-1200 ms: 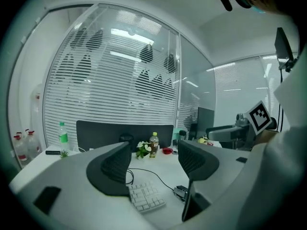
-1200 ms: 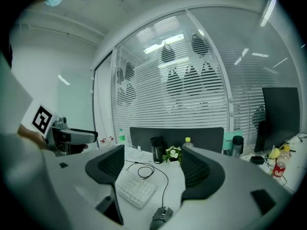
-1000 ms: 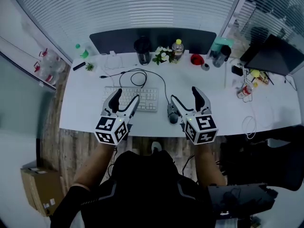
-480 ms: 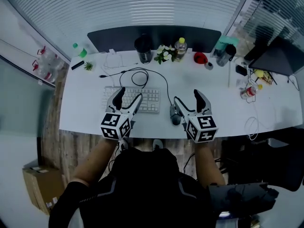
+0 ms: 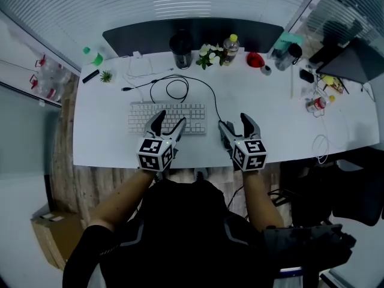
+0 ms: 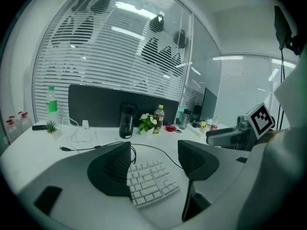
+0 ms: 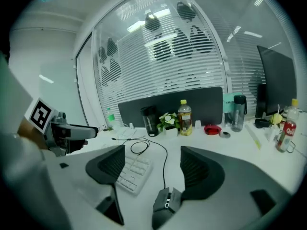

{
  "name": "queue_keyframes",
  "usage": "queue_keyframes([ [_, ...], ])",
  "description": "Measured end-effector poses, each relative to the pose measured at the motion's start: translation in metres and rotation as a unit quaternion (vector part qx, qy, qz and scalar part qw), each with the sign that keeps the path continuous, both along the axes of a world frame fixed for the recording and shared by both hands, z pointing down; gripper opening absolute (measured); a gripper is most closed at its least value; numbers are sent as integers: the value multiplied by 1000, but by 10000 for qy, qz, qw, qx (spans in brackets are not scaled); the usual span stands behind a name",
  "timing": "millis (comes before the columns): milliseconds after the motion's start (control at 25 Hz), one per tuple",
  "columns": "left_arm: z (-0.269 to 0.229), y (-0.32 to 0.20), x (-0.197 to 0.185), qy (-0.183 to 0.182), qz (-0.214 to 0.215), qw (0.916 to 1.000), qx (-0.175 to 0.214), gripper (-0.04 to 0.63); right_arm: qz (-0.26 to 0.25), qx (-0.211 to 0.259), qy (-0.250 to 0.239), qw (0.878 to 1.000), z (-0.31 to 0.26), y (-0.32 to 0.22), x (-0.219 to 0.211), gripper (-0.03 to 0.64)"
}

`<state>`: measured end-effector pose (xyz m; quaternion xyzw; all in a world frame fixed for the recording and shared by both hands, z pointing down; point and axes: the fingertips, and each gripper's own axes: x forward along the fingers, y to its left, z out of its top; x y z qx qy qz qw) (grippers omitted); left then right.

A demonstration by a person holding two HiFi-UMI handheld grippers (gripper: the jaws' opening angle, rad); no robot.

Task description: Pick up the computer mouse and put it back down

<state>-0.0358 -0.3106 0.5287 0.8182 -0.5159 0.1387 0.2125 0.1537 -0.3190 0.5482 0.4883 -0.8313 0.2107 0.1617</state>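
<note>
Pre-grasp — my right gripper [image 7: 153,166] gapes empty, mouse [image 7: 165,202] at 6 o'clock (left gripper [image 6: 153,162] likewise, idle); next lower, close

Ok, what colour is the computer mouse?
The mouse is dark grey, clearest in the right gripper view.

A white desk [image 5: 102,138] carries a white keyboard [image 5: 167,117] near its middle. From the keyboard, at 12 o'clock stand a dark tumbler [image 5: 180,51], a pot of white flowers [image 5: 210,54] and a yellow-capped bottle [image 5: 230,47]. At 1 o'clock is a red bowl [image 5: 254,59], and at 10 o'clock a green bottle [image 5: 93,57]. A cardboard box [image 5: 51,245] lies on the floor at 7 o'clock.
</note>
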Motion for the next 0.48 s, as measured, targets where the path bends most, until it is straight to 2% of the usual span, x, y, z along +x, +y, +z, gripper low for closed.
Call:
queue_keyframes([
  [200, 38, 8, 5, -183, 158, 9990, -363, 314, 122, -355, 332, 9987, 45, 3, 2, 357],
  [320, 70, 29, 14, -307, 381, 9962, -714, 313, 131, -670, 338, 9971, 75, 14, 2, 341],
  [480, 105, 43, 21, -189, 399, 9930, -1096, 313, 219, -867, 636, 9940, 105, 21, 8, 342],
])
